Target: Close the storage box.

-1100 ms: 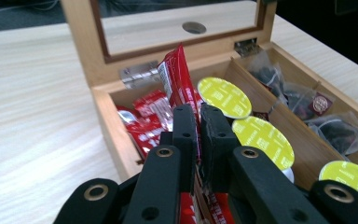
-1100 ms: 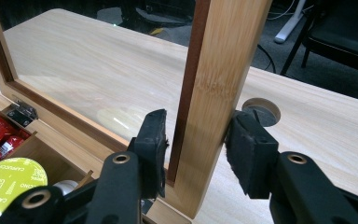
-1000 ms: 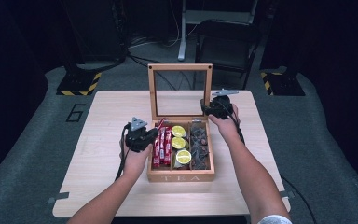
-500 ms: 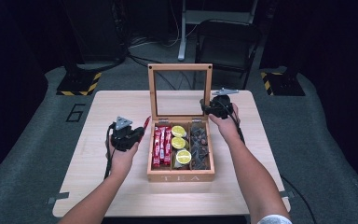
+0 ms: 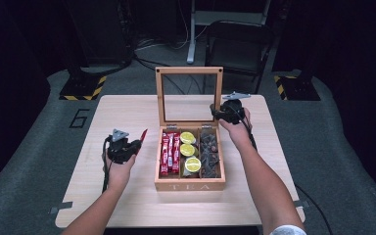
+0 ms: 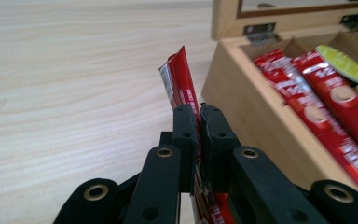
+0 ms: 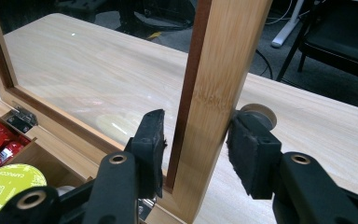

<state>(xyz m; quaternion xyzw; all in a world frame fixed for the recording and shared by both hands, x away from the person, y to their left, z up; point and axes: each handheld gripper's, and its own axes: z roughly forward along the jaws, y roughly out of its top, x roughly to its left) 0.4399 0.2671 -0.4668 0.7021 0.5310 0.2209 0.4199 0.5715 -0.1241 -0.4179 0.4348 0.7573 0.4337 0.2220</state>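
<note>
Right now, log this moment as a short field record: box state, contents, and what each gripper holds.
box: wooden tea box on the table, lid upright and open
left compartment: red sachets
middle compartment: round lime-topped pods
right compartment: dark items, kind unclear
left gripper: jaws shut on one red sachet, held over the table left of the box
right gripper: jaws astride the lid's right frame post; one pad touches the wood, a small gap at the other
</note>
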